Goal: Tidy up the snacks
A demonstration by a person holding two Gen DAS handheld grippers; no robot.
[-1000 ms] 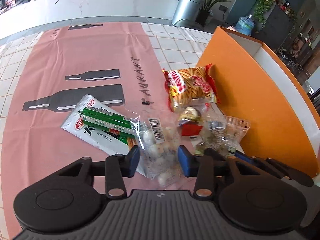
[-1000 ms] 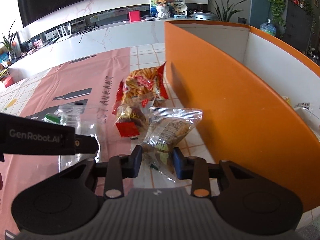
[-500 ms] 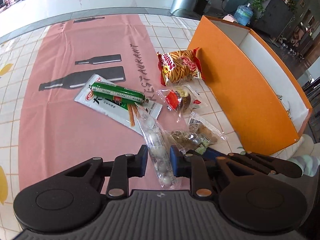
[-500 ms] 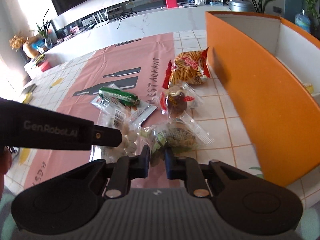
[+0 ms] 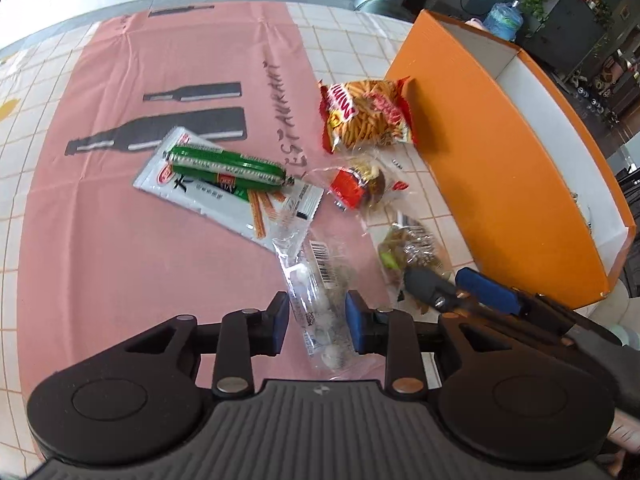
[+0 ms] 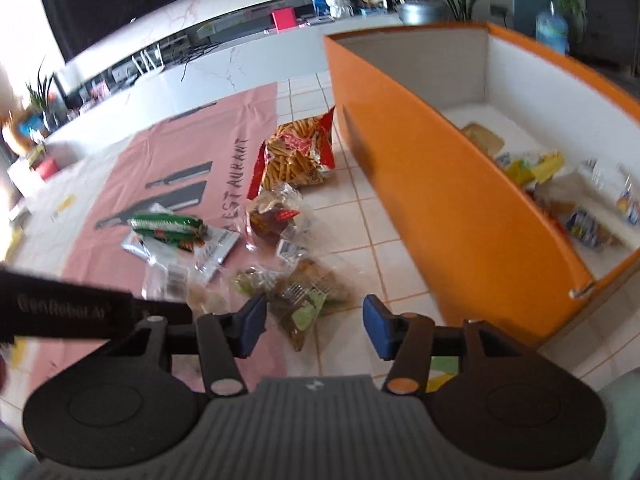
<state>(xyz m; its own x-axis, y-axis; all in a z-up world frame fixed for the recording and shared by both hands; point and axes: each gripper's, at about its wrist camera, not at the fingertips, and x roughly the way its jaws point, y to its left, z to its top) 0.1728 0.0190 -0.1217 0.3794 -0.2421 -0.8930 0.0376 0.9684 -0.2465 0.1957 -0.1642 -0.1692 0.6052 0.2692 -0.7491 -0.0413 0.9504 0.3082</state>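
Both tools have spread since half a second ago: the left tool (image 5: 316, 322) now stands partly open around the clear bag of white candies (image 5: 320, 300), pads not pinching, and the right tool (image 6: 314, 326) gapes wide and empty over the crinkly mixed-snack packet (image 6: 304, 294). Both lie on the bench beside the orange box (image 6: 440, 200). Light, slippery film, I'd judge — pinch the bag's flat sealed end, not the loose sweets.

Both grippers' fingers (image 5: 279, 322) (image 6: 377, 332) apart.
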